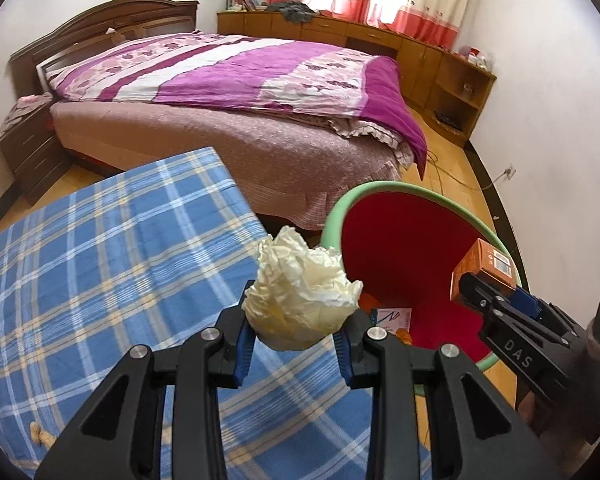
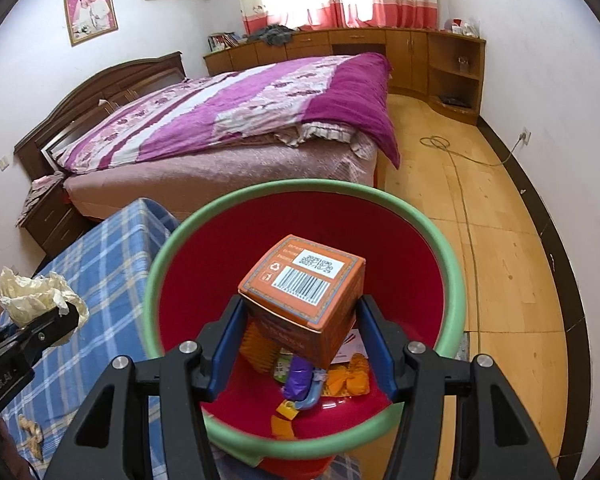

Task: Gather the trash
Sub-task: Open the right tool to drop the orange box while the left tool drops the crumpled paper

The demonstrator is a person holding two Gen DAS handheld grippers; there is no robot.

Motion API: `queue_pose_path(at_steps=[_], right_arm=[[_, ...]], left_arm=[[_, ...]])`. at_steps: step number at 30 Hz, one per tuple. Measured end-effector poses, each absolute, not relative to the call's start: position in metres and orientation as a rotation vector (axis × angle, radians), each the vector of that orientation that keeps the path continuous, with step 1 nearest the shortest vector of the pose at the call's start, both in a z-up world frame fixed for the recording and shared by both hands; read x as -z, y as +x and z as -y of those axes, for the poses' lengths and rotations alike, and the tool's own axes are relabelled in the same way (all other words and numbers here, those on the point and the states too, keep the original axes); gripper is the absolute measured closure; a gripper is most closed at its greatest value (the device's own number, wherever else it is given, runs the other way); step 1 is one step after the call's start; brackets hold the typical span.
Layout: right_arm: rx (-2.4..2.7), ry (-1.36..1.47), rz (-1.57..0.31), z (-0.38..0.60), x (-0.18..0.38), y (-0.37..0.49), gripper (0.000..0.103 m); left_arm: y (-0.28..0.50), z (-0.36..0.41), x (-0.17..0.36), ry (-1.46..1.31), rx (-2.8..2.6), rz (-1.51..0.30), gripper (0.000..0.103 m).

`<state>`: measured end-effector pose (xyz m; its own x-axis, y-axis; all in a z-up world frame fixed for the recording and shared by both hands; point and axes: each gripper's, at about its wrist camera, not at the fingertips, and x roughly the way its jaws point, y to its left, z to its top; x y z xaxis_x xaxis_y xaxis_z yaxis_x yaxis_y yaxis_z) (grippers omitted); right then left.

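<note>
- The left tongs (image 1: pixel 298 340) are clenched on a crumpled ball of paper (image 1: pixel 302 294), which they hold in the air above the corner of the worktop, just beside the bin's rim.
- The right tongs (image 2: pixel 296 344) grip an orange box (image 2: pixel 306 292) by two opposite side faces, with the barcode end pointing away from the camera; the box hangs over the open mouth of the bin (image 2: pixel 454 280).
- The paper ball looks very light and soft. It gives under the pads, so a pinch across its thick middle holds it best; a loose flap could tear or slip.
- The box looks like thin cardboard: light, fairly stiff on its edges, but likely to dent if squeezed hard on the flat faces. The grip low on its sides seems sound.
- The bin is red inside with a green rim. In it already lie a white packet (image 1: pixel 390 316), orange wrappers (image 2: pixel 350 376) and a purple thing (image 2: pixel 298 378) that I cannot identify.
- The worktop (image 1: pixel 100 280) wears a blue checked cloth and stands touching or just beside the bin on the left.
- Beyond are a bed (image 1: pixel 220 80) with a purple quilt, a nightstand (image 1: pixel 28 148), low cupboards (image 2: pixel 380 44) under the window, and a cable (image 2: pixel 452 152) on the wooden floor.
- Nothing stands between the box and the bin. The paper ball has the rim to clear, and the two tongs are near each other, so they could bump over the opening.
</note>
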<state>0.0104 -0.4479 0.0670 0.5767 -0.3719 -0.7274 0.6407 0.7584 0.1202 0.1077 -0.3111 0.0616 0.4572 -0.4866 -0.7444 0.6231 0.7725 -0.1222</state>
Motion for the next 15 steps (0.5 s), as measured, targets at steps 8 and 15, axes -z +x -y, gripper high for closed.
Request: queue_pose_path(at_steps=[8, 15], right_arm=[[0.606, 0.417, -0.756, 0.466, -0.056, 0.013, 0.044], [0.594, 0.429, -0.746, 0.47, -0.057, 0.008, 0.034]], left_arm=[[0.113, 0.337, -0.054, 0.205, 0.719, -0.865, 0.069], [0.115, 0.356, -0.049, 0.226, 0.739, -0.872, 0.069]])
